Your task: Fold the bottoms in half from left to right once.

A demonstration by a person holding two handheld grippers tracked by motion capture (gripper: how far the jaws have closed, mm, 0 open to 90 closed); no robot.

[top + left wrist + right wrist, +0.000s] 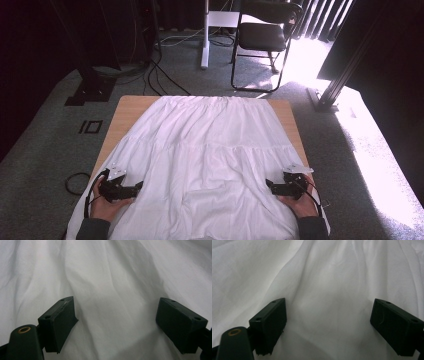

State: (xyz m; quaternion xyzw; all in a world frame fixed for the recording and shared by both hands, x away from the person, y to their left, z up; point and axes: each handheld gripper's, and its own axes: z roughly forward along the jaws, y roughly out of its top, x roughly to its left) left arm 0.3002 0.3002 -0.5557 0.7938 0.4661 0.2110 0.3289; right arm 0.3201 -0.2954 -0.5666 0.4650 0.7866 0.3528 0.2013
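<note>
I am seeing a white skirt lying spread flat over the wooden bench, its gathered waistband at the far edge and its hem hanging toward me. My left gripper is sitting at the skirt's left edge, my right gripper at its right edge. The fingers of both are standing wide apart, gripping nothing; only loose cloth is lying between them.

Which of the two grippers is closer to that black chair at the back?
The right gripper: the black chair stands beyond the table's far right corner, while the left gripper sits at the near left.
</note>
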